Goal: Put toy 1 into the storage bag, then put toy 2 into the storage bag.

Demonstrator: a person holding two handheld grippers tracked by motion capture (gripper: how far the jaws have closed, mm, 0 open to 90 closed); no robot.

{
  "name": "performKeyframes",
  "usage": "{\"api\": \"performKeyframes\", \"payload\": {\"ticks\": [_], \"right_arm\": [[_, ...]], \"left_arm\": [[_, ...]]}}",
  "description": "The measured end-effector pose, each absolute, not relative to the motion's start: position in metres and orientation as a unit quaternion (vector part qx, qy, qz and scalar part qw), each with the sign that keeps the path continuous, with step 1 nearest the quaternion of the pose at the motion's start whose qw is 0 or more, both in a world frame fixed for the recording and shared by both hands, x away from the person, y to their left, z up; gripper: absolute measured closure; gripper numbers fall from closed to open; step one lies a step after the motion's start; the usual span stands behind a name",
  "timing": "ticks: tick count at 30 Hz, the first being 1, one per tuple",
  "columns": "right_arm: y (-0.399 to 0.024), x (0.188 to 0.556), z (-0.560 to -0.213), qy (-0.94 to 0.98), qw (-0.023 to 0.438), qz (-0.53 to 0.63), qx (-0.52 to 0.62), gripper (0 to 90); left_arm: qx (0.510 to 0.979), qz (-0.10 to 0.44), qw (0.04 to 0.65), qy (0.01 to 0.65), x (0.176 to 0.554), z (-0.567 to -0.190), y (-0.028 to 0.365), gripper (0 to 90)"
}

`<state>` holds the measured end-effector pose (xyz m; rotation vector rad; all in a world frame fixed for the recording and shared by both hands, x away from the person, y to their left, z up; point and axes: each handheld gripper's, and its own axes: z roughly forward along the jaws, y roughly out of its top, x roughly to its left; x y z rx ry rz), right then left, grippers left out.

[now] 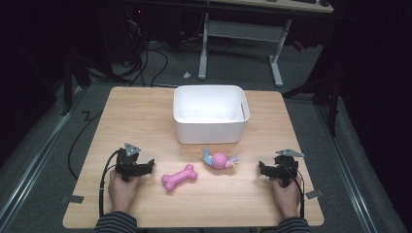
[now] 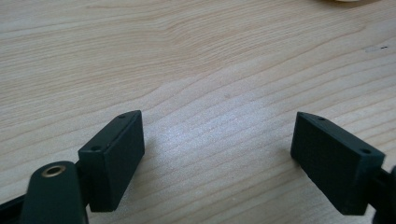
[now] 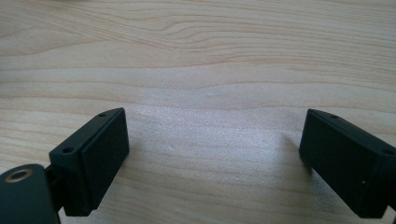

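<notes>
Both claws rested low on pale wooden counter [image 1: 145, 111], jaws spread wide, nothing between them. Left claw [image 1: 151, 165] sat just beside pink knitted bone-shaped toy [image 1: 179, 177], toy lying to claw's inner side, long axis slanting up toward white plastic bin [image 1: 211, 114]. Right claw [image 1: 261, 168] pointed at pink-and-blue knotted rope toy [image 1: 219, 159], near but apart. Left looked nearer its toy. Bin stood behind both toys, mid-counter.
</notes>
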<state>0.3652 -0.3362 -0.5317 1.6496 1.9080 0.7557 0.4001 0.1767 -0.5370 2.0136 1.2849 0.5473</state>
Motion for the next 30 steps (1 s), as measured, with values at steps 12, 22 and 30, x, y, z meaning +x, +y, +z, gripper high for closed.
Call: {"api": "performKeyframes", "payload": {"ticks": [12,22,30], "right_arm": [[-0.336,0.3639,-0.5315,0.703,0.254,0.279,0.603,11.0],[-0.3354,0.3632,-0.5312,0.703,0.254,0.283,0.602,13.8],[-0.3354,0.363,-0.531,0.702,0.254,0.282,0.603,14.1]], "left_arm": [[0.772,0.21,0.339,0.494,0.4008,-0.537,0.1764,17.8],[0.772,0.21,0.338,0.496,0.4015,-0.5369,0.1758,17.1],[0.77,0.209,0.335,0.5,0.4029,-0.537,0.1709,14.7]]}}
